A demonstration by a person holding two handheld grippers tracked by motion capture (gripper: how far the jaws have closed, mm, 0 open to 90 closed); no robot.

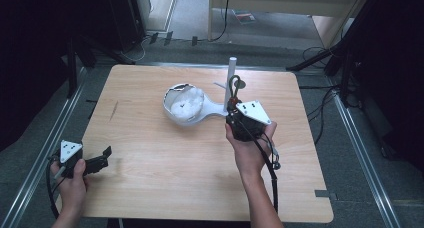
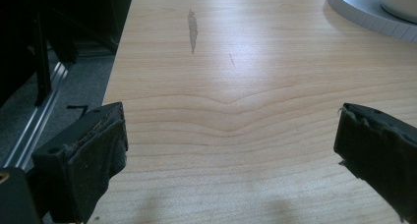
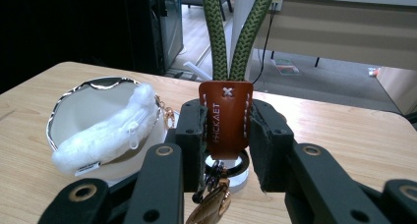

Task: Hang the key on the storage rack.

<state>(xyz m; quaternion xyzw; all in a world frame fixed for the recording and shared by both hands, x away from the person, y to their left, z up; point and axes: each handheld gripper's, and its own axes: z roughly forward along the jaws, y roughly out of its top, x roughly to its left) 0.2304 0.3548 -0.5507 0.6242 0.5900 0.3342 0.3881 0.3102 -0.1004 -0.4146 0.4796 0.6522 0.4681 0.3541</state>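
Clearly the right gripper [image 3: 226, 135] pinches a brown leather tab [image 3: 225, 117], its cord loop [image 3: 235, 32] cut off above, while the left gripper [image 2: 231, 155] gapes.

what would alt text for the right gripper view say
The right gripper is shut on a brown leather tab of a keychain with a green braided cord loop rising from it. Behind to the left, a white fluffy pouch lies in a bowl on the wooden table.
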